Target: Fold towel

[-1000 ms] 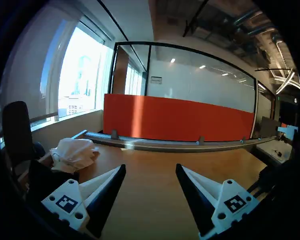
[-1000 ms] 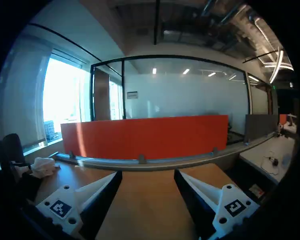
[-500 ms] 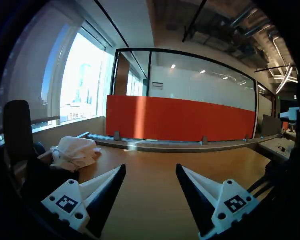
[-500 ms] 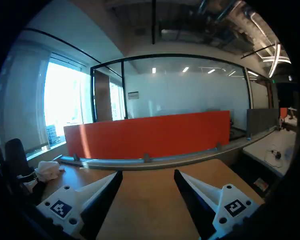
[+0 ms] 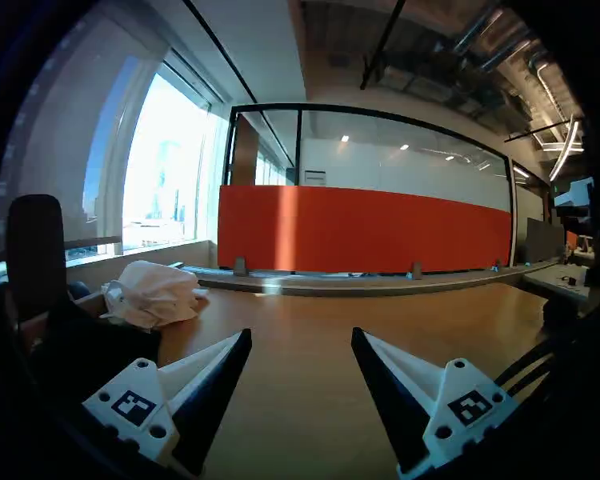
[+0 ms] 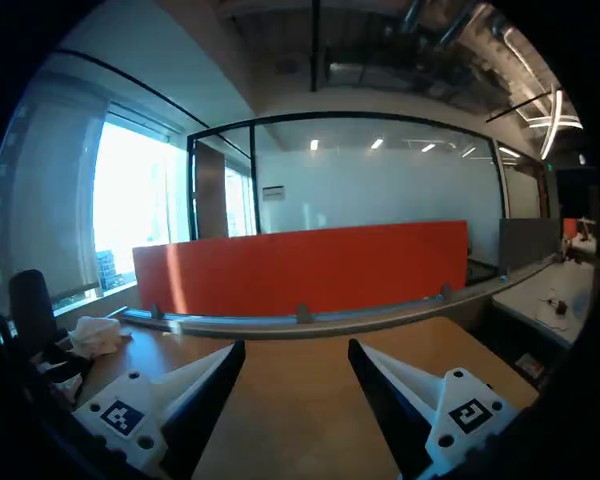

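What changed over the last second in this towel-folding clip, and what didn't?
The left gripper dropped slightly toward the desk and levelled out. The right gripper drifted only a little. Nothing was grasped or released. Both grippers stay open and empty, and the crumpled towel lies untouched at the left of the desk, on the window side.

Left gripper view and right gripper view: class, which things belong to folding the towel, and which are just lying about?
Job: crumpled white towel, left gripper, right gripper, wooden table.
Lying about: orange partition, black chair.
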Demonstrator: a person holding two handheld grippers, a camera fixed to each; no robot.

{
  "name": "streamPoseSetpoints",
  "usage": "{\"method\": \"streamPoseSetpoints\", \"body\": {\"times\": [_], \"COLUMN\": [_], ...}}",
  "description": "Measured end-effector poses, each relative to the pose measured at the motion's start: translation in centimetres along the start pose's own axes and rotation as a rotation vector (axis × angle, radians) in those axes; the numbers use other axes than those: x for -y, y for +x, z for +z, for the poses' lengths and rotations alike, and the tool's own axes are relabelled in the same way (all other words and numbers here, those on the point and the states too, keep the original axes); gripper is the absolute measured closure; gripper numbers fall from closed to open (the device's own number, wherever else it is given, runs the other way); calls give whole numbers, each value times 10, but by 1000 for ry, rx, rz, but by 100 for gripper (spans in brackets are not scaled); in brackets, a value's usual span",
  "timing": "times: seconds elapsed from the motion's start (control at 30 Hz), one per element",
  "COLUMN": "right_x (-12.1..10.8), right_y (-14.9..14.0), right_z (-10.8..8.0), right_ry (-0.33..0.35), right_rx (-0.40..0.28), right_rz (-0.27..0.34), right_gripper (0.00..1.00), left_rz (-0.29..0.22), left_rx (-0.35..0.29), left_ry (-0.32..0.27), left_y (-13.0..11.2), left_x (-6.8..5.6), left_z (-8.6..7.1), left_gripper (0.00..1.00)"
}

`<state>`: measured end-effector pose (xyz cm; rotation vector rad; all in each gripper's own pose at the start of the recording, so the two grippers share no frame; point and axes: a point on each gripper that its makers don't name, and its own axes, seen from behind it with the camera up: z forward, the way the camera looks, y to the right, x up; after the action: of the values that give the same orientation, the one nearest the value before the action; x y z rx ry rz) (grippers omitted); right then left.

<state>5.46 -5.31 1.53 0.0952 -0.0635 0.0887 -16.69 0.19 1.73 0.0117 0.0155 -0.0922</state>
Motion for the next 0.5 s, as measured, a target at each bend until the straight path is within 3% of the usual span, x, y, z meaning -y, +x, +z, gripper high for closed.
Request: {"method": "streamPoseSetpoints", "body": {"times": [0.5], "right_x": [0], "right_y": [-11], "right_z": [13], "right_ry": [4], "right_rx": [0], "right_rz": [-33], "right_gripper": [1], "left_rz": [15], "left_rx": [-48], "left_ry": [7], "left_y": [-15], "left_x": [4], "left_z": [2], "left_gripper": [8]}}
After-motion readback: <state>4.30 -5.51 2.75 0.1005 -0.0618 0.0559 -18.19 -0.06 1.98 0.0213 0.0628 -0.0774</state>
